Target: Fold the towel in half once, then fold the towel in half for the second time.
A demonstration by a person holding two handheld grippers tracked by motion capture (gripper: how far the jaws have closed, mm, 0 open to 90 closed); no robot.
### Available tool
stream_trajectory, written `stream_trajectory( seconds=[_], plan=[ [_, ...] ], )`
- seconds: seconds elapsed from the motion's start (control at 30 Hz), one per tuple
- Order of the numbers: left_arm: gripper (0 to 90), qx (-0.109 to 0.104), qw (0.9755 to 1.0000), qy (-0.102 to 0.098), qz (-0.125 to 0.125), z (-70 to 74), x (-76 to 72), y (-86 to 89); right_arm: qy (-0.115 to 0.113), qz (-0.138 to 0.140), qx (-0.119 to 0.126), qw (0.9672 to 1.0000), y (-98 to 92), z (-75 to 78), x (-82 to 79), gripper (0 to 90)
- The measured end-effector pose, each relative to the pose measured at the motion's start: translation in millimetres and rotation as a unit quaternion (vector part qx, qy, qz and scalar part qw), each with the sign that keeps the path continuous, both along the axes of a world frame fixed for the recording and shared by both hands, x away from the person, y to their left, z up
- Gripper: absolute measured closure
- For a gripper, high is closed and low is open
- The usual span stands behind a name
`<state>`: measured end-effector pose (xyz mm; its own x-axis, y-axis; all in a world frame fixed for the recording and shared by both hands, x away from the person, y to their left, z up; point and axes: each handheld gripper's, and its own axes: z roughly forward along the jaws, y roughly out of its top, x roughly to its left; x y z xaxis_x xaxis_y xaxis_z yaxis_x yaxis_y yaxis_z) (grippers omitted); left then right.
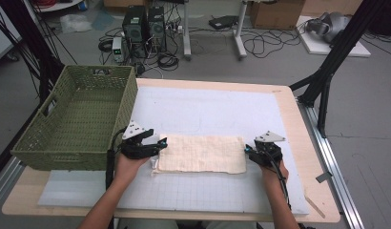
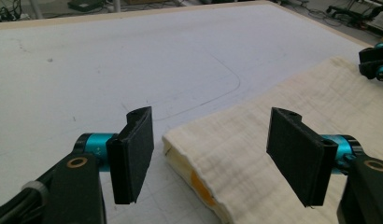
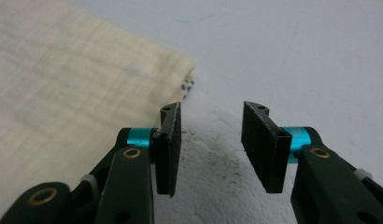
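Observation:
A cream folded cloth [image 1: 200, 153] lies flat on the white mat [image 1: 208, 105] between my two grippers. My left gripper [image 1: 161, 143] is at the cloth's left end. In the left gripper view the cloth's folded corner [image 2: 217, 154] lies under the gap of the left gripper [image 2: 210, 116], whose black pads [image 2: 133, 154] stand wide apart and clear of it. My right gripper [image 1: 248, 150] sits at the cloth's right end. In the right gripper view the right gripper [image 3: 213, 109] is open over bare mat, with the cloth [image 3: 63, 79] just to the left of it.
A green woven basket [image 1: 122, 119] stands at the table's left, close behind my left gripper. The wooden table edge [image 1: 289, 109] borders the mat on the right. The right gripper [image 2: 374, 60] shows far off in the left gripper view. Cables and computers lie on the floor beyond.

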<state>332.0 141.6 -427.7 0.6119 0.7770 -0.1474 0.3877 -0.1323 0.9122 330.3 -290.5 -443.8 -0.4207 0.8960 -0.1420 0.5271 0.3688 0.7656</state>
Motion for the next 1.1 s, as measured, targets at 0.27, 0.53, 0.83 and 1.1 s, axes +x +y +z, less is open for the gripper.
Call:
stream_trajectory(
  seconds=[0.27,0.53,0.83,1.1],
  plan=[
    [24.7,-0.023,0.9997,-0.01,0.001,1.9,-2.4,2.7,-0.029,0.025,0.067,0.997,-12.2,18.6,-22.0,43.0],
    [18.5,-0.043,0.9987,-0.022,-0.015,6.8,-6.6,5.6,-0.049,0.064,0.101,0.9916,-19.8,30.1,-45.7,21.2],
    [18.6,-0.046,0.9983,-0.027,-0.023,8.2,-7.4,5.3,-0.058,0.081,0.086,0.9913,-16.7,31.3,-43.2,11.5],
    [18.6,-0.045,0.9985,-0.025,-0.02,9.2,-6.5,6.0,-0.056,0.081,0.09,0.991,-17.1,32.5,-42.1,11.5]
  ],
)
